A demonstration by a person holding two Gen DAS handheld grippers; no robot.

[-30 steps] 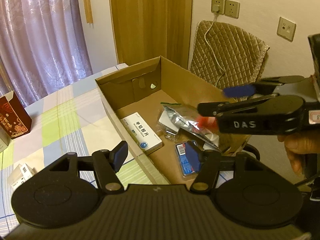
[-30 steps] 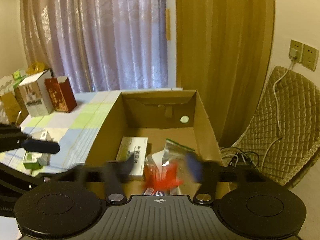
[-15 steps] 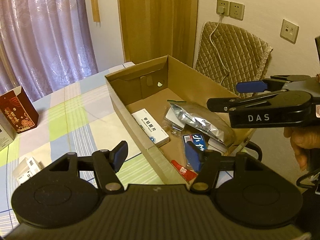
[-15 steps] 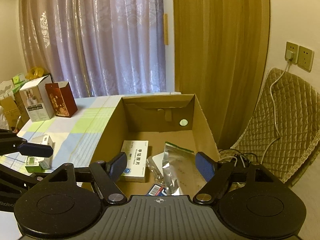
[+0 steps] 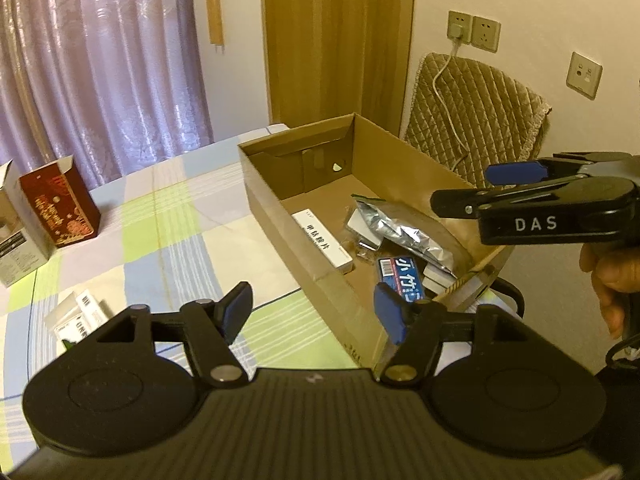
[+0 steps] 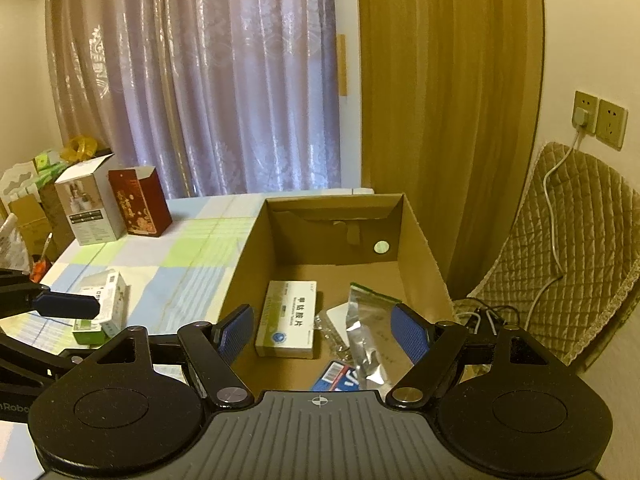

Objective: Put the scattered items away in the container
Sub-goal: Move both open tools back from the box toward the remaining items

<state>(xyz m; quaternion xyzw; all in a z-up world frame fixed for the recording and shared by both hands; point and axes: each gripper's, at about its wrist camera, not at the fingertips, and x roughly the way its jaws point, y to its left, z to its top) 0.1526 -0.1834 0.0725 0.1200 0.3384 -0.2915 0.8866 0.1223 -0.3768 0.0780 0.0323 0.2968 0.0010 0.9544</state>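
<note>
Checked tablecloth [image 6: 192,256] fills the left half of the right wrist view, and the open cardboard box [image 6: 420,236] stands on its right part, reaching toward the frame's centre. Inside the box are seen a white medicine carton [image 6: 289,320], a silver foil pouch [image 6: 366,332] and a blue packet [image 5: 401,277], lying close together on the floor of the box. Left outside, at the lower left of the frame, is a small white-and-green carton [image 6: 105,308] on the cloth; a red box [image 6: 140,204] and a white box [image 6: 90,204] stand farther back at the left. The left gripper [image 5: 312,312] is held wide and empty above the box's near wall, and the right gripper [image 6: 324,336] is likewise spread wide, holding nothing. A likely risk is judged to be the box's near wall being clipped by a finger if the left gripper is swung low toward the small carton, shifting the box toward the table edge at the right. Open cloth is left between carton and box, so a clear path is offered.
</note>
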